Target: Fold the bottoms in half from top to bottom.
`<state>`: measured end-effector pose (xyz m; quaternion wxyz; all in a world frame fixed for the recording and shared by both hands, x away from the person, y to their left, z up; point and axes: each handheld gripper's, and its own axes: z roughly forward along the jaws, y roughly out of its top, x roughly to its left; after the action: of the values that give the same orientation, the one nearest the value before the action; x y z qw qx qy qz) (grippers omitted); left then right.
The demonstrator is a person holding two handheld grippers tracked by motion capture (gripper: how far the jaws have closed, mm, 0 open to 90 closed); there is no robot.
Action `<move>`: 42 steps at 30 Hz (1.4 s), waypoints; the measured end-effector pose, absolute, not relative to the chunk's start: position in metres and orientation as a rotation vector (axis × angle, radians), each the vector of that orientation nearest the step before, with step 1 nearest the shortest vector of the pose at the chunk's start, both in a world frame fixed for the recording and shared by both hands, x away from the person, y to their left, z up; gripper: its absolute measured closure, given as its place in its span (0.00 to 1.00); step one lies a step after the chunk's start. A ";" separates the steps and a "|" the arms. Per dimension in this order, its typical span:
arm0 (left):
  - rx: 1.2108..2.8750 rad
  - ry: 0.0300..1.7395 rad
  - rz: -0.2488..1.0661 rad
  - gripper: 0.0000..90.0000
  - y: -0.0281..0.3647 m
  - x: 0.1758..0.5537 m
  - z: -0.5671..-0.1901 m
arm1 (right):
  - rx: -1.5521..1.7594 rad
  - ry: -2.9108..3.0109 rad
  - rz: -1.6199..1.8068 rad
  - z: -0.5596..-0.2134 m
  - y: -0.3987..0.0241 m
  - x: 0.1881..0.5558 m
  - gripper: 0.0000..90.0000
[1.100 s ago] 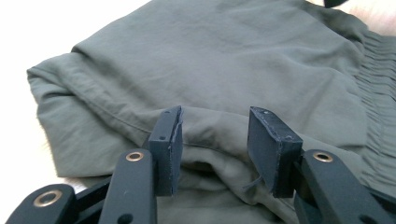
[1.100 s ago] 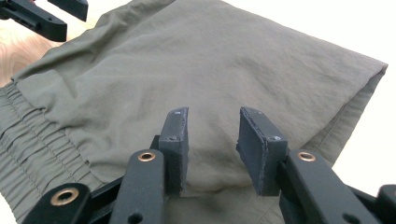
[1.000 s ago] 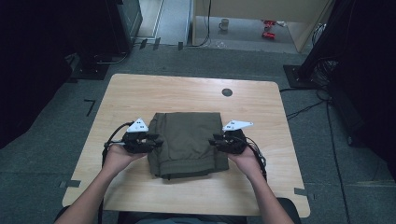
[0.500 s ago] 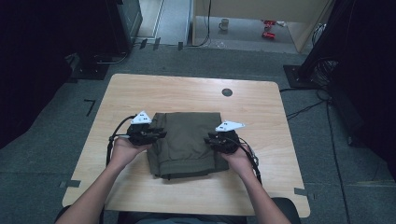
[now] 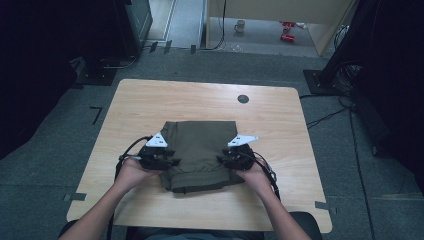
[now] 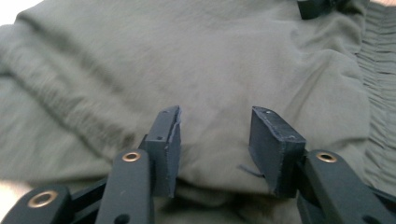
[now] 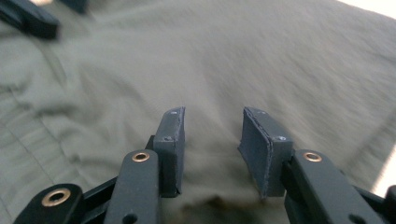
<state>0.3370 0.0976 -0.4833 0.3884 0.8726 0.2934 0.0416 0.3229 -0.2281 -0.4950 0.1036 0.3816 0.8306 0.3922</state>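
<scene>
High view: the folded cloth (image 5: 198,154) lies nearer the table's (image 5: 150,100) near edge, with the left gripper (image 5: 167,161) and right gripper (image 5: 226,161) at its side edges, seemingly to square the fold.

Left gripper view: the jaws, having just been opening, stand part open over the cloth (image 6: 210,70), nothing pinched.

Right gripper view: the same, jaws having just parted, empty above the cloth (image 7: 233,60).
</scene>
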 end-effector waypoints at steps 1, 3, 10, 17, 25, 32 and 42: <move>2.211 0.756 0.097 0.59 0.101 0.336 -0.485 | 1.118 2.456 1.133 -0.496 -0.229 0.321 0.66; 2.217 0.771 0.089 0.58 0.107 0.335 -0.489 | 1.095 2.471 1.084 -0.498 -0.230 0.319 0.67; 2.243 0.855 0.096 0.54 0.120 0.342 -0.500 | 1.084 2.509 1.024 -0.505 -0.231 0.319 0.66; 2.193 0.828 0.132 0.59 0.125 0.344 -0.488 | 1.126 2.465 1.096 -0.498 -0.236 0.321 0.69; 2.134 0.817 0.196 0.60 0.126 0.369 -0.473 | 1.139 2.332 1.171 -0.490 -0.242 0.335 0.71; 2.108 0.851 0.238 0.62 0.126 0.407 -0.470 | 1.199 2.239 1.202 -0.487 -0.251 0.359 0.68; 2.108 0.878 0.270 0.64 0.120 0.447 -0.480 | 1.264 2.206 1.124 -0.495 -0.261 0.392 0.64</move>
<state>0.4469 0.1204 -0.4798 0.4087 0.8367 0.3484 0.1073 0.3917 -0.2609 -0.4949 0.1799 0.4472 0.7806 0.3979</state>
